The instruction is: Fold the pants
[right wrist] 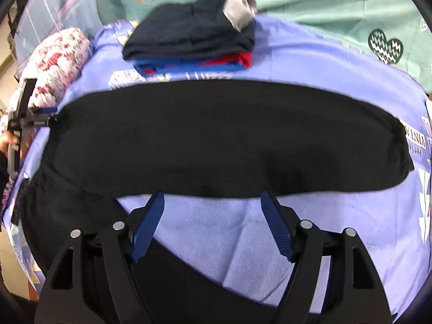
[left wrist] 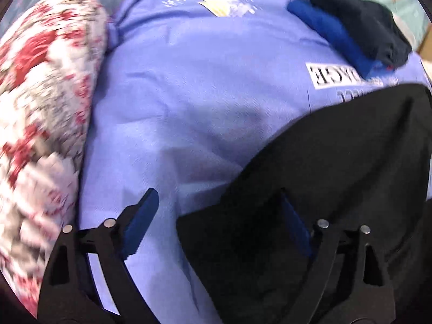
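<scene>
Pants: your black pants (right wrist: 229, 140) lie flat on the bed as one long band, running side to side across the lilac sheet (right wrist: 310, 64). One end reaches toward the sheet's right edge; the other end spreads wider and hangs toward the near left corner of the bed.
Right gripper: your right gripper (right wrist: 213, 224) hangs just above the near long edge of the pants. Its blue fingers (right wrist: 275, 224) stand wide apart with only bare sheet between them. The tips sit at the cloth's edge, and you cannot tell whether they touch it.
Left gripper: your left gripper (left wrist: 218, 221) is over the left end of the pants (left wrist: 310, 189). It is spread wide; one blue finger (left wrist: 140, 224) is over bare sheet (left wrist: 189, 86), while the other sits against black cloth. The cloth lies between the fingers, but nothing is pinched.
Left hand: from the right wrist camera you see your hand (right wrist: 9, 141) holding the left gripper (right wrist: 29, 118) at the far left end of the pants.
Folded stack: a pile of folded clothes (right wrist: 194, 40), dark navy on top with blue and red beneath, sits near the far edge of the sheet, well apart from the pants.
Pillow: a red and white floral pillow (left wrist: 40, 108) lies along the left edge of the bed.
Backdrop: a teal cloth (right wrist: 310, 2) with hearts and mushrooms rises behind the far edge.
</scene>
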Demonstrator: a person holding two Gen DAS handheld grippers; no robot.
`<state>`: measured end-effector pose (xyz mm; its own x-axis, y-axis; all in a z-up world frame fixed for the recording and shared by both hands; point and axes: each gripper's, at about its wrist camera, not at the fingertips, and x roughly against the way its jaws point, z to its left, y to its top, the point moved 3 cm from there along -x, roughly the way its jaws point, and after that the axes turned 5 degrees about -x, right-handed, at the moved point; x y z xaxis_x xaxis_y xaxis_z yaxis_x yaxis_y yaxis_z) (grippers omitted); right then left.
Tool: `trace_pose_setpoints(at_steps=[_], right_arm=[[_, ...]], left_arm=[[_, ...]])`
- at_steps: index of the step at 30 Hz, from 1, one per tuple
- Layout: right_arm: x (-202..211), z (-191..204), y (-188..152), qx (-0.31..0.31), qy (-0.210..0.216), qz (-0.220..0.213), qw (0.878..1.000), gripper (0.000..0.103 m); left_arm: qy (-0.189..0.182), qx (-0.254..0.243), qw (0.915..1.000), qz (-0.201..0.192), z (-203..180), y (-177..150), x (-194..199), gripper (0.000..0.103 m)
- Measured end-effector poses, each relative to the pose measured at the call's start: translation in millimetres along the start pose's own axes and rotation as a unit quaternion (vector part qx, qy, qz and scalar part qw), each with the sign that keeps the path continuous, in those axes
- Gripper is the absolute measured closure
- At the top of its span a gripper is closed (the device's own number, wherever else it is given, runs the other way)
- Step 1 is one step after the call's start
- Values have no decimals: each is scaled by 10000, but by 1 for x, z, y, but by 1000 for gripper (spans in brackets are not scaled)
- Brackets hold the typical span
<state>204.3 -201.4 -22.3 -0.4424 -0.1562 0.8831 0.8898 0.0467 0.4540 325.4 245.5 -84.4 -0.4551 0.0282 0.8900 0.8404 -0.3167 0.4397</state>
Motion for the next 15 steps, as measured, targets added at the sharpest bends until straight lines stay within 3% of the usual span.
trace_pose_setpoints(at_steps=[2,4,5,6,10,15], right_arm=[[-2,-4,-1,-23,-22,56,10000,28],[-2,-8,-2,-73,-12,66,10000,28],[-3,-11,0,-114,-35,64,9999,28],[-3,-12,3,-133,-53,59,9999,28],[-8,-3,26,112,-122,-44,9999,28],[-37,13,86,884,-320,-347,9950,28]], left_arm=[[-45,-87,9999,-57,1,3,-3,15],[-249,-110,9995,-152,1,9,-2,31],[-474,-108,9987,-162,0,10,-1,65],[-975,-143,9951,-124,-8,11,-1,98],[-447,-954,9940,-305,-29,5,7,98],[-885,-378,9935,-612,-10,4,37,98]])
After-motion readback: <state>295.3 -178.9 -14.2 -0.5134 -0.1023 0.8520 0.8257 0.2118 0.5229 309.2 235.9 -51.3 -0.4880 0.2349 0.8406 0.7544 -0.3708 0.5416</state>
